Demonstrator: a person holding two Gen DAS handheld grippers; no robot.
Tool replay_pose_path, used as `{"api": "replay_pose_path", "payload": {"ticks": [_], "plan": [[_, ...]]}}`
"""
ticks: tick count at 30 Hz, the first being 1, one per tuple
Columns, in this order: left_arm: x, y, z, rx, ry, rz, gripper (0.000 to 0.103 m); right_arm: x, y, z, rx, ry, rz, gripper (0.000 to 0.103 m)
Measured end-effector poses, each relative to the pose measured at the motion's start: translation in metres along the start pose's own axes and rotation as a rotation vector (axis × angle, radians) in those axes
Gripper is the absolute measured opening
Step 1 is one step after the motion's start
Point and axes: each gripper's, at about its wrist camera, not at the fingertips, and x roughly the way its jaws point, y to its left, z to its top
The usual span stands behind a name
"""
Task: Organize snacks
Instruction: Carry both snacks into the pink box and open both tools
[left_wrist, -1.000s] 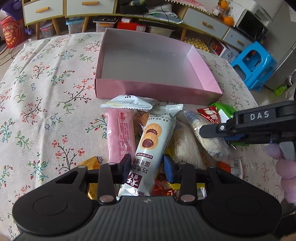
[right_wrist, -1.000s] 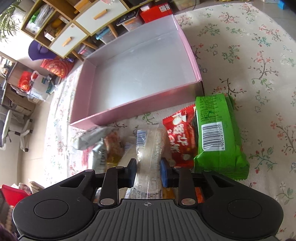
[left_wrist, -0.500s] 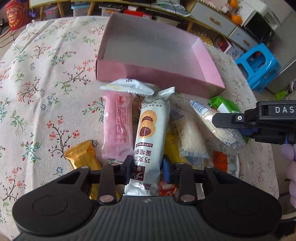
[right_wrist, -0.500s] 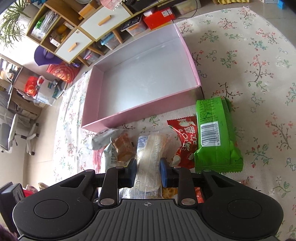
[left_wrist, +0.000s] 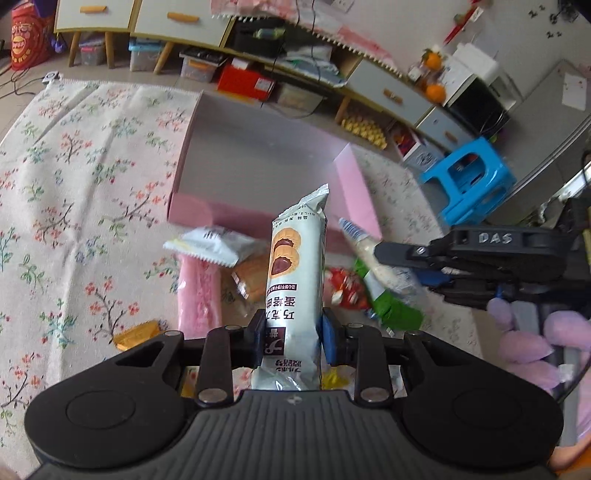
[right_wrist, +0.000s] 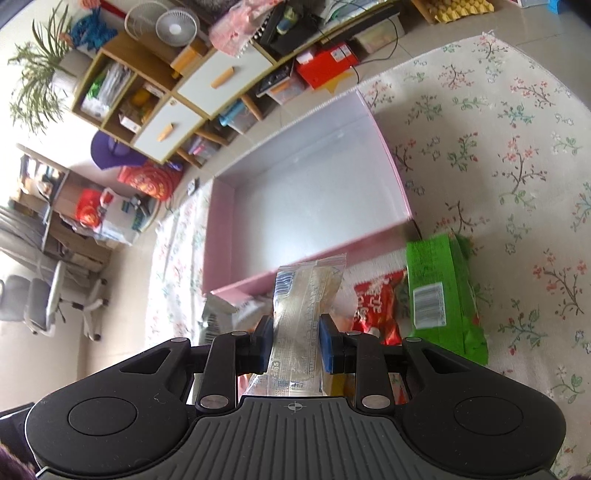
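Observation:
My left gripper is shut on a long white cookie packet and holds it raised above the snack pile, pointing toward the empty pink box. My right gripper is shut on a clear wafer packet, lifted in front of the pink box; it also shows in the left wrist view. On the floral cloth lie a green packet, a red packet, a pink packet, a white packet and a gold packet.
The table is round with a floral cloth. Behind it stand a low cabinet with drawers and a blue stool. A gloved hand holds the right gripper at the right.
Both grippers have lifted their packets off the pile and tilted upward toward the pink box. The views now sit higher above the table.

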Motion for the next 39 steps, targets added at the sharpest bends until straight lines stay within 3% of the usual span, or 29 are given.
{"api": "replay_pose_path", "payload": {"ticks": [7, 13, 16, 20, 31, 39], "plan": [[0.024, -0.003, 0.027, -0.040, -0.100, -0.013, 0.027, 0.019, -0.002, 0.019, 0.024, -0.054, 0.019, 0.026], [0.046, -0.001, 0.045, -0.043, -0.104, 0.037, 0.027, 0.034, -0.010, 0.037, 0.009, -0.131, 0.045, 0.026], [0.055, 0.007, 0.054, -0.063, -0.143, 0.076, 0.027, 0.041, -0.015, 0.046, 0.010, -0.167, 0.052, 0.026], [0.066, 0.018, 0.056, -0.110, -0.192, 0.070, 0.027, 0.048, -0.022, 0.055, 0.020, -0.206, 0.063, 0.026], [0.084, 0.006, 0.060, -0.020, -0.203, 0.236, 0.028, 0.073, -0.028, 0.055, 0.034, -0.212, 0.000, 0.026], [0.087, 0.016, 0.057, -0.015, -0.186, 0.264, 0.028, 0.077, -0.029, 0.054, 0.026, -0.208, -0.021, 0.026]]}}
